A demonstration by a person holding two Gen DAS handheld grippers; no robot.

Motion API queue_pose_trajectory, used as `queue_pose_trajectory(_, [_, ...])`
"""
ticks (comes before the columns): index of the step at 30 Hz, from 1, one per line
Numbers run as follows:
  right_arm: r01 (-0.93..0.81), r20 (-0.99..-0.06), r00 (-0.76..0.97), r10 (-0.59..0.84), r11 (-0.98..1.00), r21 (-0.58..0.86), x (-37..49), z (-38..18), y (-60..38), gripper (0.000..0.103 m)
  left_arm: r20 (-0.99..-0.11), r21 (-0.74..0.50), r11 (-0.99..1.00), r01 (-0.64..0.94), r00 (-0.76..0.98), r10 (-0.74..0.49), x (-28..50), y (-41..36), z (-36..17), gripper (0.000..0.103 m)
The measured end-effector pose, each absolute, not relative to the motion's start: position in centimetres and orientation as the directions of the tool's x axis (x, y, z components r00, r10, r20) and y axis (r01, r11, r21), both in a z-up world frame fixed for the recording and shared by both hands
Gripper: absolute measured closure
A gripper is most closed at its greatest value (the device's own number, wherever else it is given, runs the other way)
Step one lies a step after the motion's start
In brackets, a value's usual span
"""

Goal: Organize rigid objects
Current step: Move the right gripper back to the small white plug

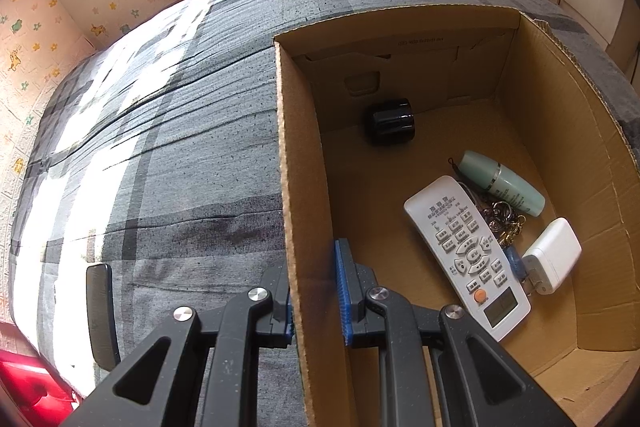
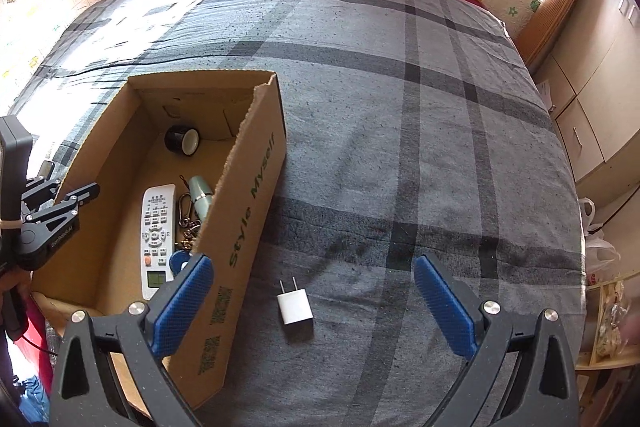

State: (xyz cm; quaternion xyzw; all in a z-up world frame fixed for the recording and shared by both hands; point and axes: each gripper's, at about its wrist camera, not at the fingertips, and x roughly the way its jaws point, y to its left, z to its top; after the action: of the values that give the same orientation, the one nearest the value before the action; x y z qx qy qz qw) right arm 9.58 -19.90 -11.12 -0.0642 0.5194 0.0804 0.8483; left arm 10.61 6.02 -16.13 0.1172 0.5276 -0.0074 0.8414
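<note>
A cardboard box (image 2: 248, 203) sits on a grey plaid bed (image 2: 400, 107), open at the top. The left gripper (image 1: 316, 291) straddles the box's left wall (image 1: 300, 187): one blue pad (image 1: 343, 283) lies inside the box close against the cardboard, the other finger is outside it, so the jaws are nearly closed with the wall between them; whether they actually pinch it I cannot tell for sure, though the pads sit tight to it. In the right wrist view that same gripper (image 2: 52, 211) shows at the box's left edge. Inside the box lie a white remote (image 1: 466, 255) running lengthwise, a pale green tube (image 1: 502, 183) just beside its far end, a bunch of keyrings (image 1: 504, 223) between the two, a white adapter (image 1: 552, 255) at the right wall near the remote's lower half, and a black jar (image 1: 392, 121) on its side well apart at the far end. The right gripper (image 2: 314, 303) is spread wide and holds nothing. A white charger (image 2: 295, 301) lies flat on the bed between its blue fingers (image 2: 184, 301), prongs pointing away from the camera, nearer the left finger than the right and touching neither. That left finger overlaps the box's near right corner in the view, and the charger lies just outside the box's printed side.
</note>
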Motion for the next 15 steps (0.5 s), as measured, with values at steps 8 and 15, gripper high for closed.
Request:
queue_pose_trajectory(8, [-0.207,-0.895,0.439,0.074,0.978,-0.021,8.9,-13.6,-21.8,0.001,-0.889,0.198,0.97,0.138,0.443,0.118,10.6,5.9,-16.1,0.085])
queue_pose_trajectory(15, [-0.221,-0.906,0.417,0.075,0.975,-0.021,8.3,-16.4,-22.8,0.001,-0.888,0.207,0.968,0.14,0.443,0.126,10.6,5.9,-16.1,0.085])
